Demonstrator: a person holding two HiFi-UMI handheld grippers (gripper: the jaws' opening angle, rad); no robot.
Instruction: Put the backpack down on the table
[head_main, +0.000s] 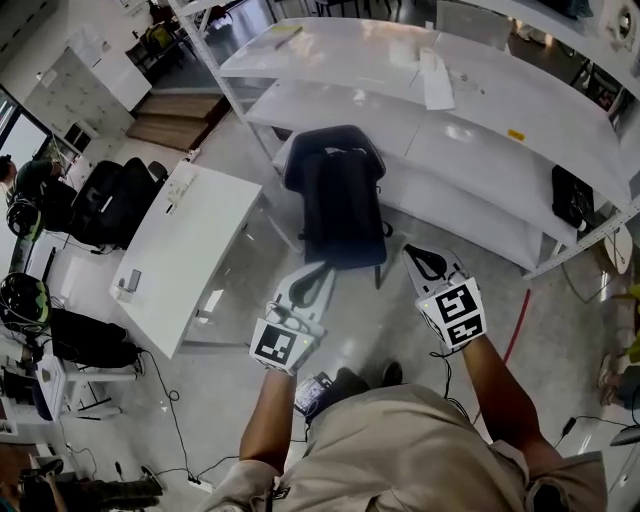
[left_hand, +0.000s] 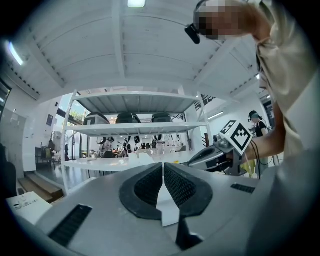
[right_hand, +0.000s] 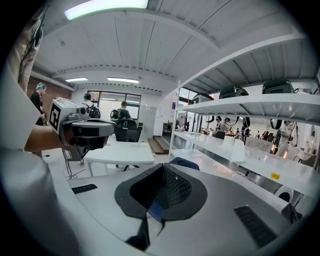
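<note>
A dark navy backpack (head_main: 335, 200) hangs upright in front of me, just beyond both grippers, before the white shelving. My left gripper (head_main: 318, 272) is shut at its lower left edge. In the left gripper view a dark strap (left_hand: 186, 235) trails from under that gripper's (left_hand: 163, 172) closed jaws. My right gripper (head_main: 425, 258) is shut at the backpack's lower right. In the right gripper view a blue strip (right_hand: 156, 207) sits pinched in this gripper (right_hand: 163, 175), and the backpack's rounded top (right_hand: 182, 162) shows just past it. Where each strap joins the backpack is hidden.
A white table (head_main: 190, 250) stands to the left, with small items on it. A long white shelving unit (head_main: 420, 90) runs across the front and right. Black bags and chairs (head_main: 110, 200) crowd the far left. Cables lie on the grey floor (head_main: 200, 420).
</note>
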